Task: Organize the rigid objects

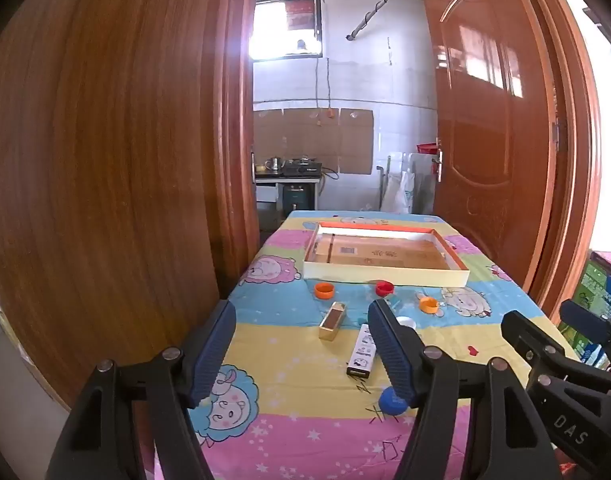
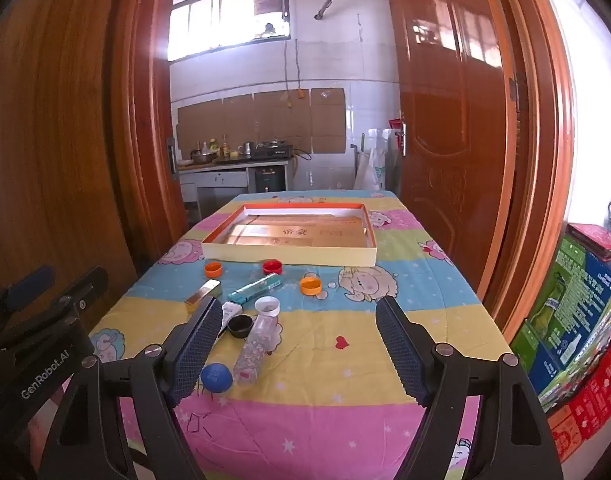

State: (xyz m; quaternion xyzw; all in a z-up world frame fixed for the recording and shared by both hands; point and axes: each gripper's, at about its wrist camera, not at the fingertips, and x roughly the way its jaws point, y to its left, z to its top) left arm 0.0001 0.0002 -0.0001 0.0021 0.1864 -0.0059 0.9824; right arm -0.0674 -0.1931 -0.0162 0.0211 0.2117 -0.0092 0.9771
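On the cartoon-print tablecloth [image 2: 345, 420], both grippers hang released above a loose scatter, nothing picked yet.

Near the table's far end the shallow tray [image 2: 289, 258] with orange rim waits, lined with flat gold packets; just in front of it lie 2 orange caps [image 2: 213, 269] and 1 red cap [image 2: 273, 267], then a gold box [image 2: 203, 293], a teal tube [image 2: 255, 288], a white cap [image 2: 267, 306], a black cap [image 2: 240, 326], a clear bottle [image 2: 257, 350] on its side, a blue cap [image 2: 215, 377] and a white-printed box [image 1: 362, 354]. Left gripper [image 1: 301, 344] and right gripper [image 2: 299, 344] both gape wide, empty, tipped slightly down and well short of any item. Judged from this, the job is at its opening step: choosing a first piece. Next likely calls for lowering 1 gripper over a near item, such as the blue cap or bottle, straddling it squarely before clenching.
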